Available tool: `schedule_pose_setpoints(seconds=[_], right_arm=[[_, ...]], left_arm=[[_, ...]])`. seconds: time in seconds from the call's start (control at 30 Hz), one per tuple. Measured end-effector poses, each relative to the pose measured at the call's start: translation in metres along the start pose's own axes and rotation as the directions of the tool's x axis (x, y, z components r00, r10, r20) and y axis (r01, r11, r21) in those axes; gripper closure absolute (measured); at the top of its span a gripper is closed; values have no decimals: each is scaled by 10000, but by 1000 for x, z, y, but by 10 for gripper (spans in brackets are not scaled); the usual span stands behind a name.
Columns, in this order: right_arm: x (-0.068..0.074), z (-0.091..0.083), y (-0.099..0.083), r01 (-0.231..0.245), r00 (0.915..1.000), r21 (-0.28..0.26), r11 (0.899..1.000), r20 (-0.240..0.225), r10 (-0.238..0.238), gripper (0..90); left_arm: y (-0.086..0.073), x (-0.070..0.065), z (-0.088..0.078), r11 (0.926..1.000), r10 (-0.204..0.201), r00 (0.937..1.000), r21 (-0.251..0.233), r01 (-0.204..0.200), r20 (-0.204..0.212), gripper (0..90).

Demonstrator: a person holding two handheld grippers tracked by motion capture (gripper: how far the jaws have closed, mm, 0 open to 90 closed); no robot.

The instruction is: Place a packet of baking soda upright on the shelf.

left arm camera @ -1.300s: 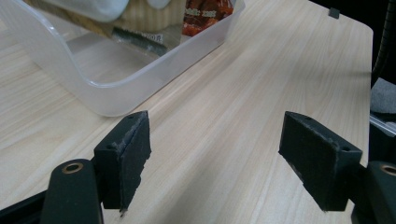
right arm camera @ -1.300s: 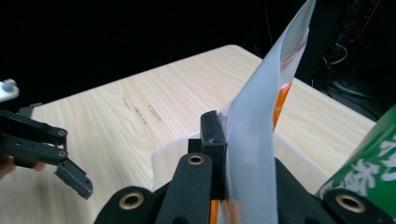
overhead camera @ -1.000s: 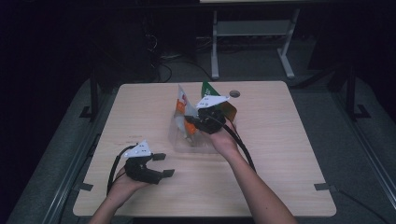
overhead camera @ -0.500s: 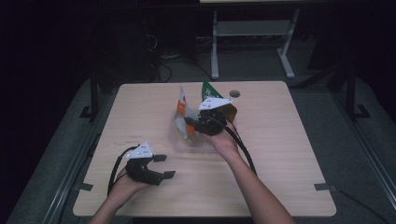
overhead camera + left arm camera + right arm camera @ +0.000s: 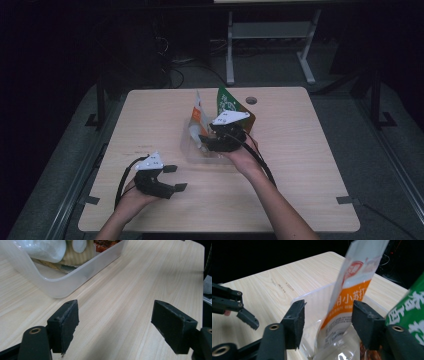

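Clearly my right tool [image 5: 327,322] gaped astride the orange packet [image 5: 348,302], which stood upright in the bin [image 5: 192,152] mid-bench; pinching off-centre might have crumpled or toppled it. My left tool [image 5: 113,327] lay released nearby.

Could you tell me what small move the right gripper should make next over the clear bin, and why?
Probably close the right gripper on the orange-and-white packet. Its jaws stand open on either side of the packet, which stands upright in the clear bin, so a squeeze should grip it. The left gripper sits open, apart from the bin.
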State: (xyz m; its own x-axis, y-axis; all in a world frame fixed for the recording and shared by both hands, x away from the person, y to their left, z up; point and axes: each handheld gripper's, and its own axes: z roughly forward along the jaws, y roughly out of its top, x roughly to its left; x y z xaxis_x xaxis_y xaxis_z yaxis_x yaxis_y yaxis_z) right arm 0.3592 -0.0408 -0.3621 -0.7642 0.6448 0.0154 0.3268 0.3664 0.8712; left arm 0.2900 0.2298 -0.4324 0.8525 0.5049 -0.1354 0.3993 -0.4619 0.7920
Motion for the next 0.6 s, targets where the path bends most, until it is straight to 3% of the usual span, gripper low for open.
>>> schedule_pose_setpoints(seconds=[0.1, 0.33, 0.6], right_arm=[[-1, -6, -4, -140, 9999, 38, 9999, -16, 140, 384], [-1, -19, -15, 85, 9999, 83, 9999, -99, -84, 357], [-3, -34, -26, 82, 9992, 40, 10000, -404, -80, 357]], left_arm=[[0, 0, 1, 9999, -3, 10000, 137, 4, -68, 174], [-1, 0, 2, 9994, 155, 9998, 317, -152, -96, 159], [-1, 0, 1, 9997, 59, 9999, 240, -56, -131, 159]])
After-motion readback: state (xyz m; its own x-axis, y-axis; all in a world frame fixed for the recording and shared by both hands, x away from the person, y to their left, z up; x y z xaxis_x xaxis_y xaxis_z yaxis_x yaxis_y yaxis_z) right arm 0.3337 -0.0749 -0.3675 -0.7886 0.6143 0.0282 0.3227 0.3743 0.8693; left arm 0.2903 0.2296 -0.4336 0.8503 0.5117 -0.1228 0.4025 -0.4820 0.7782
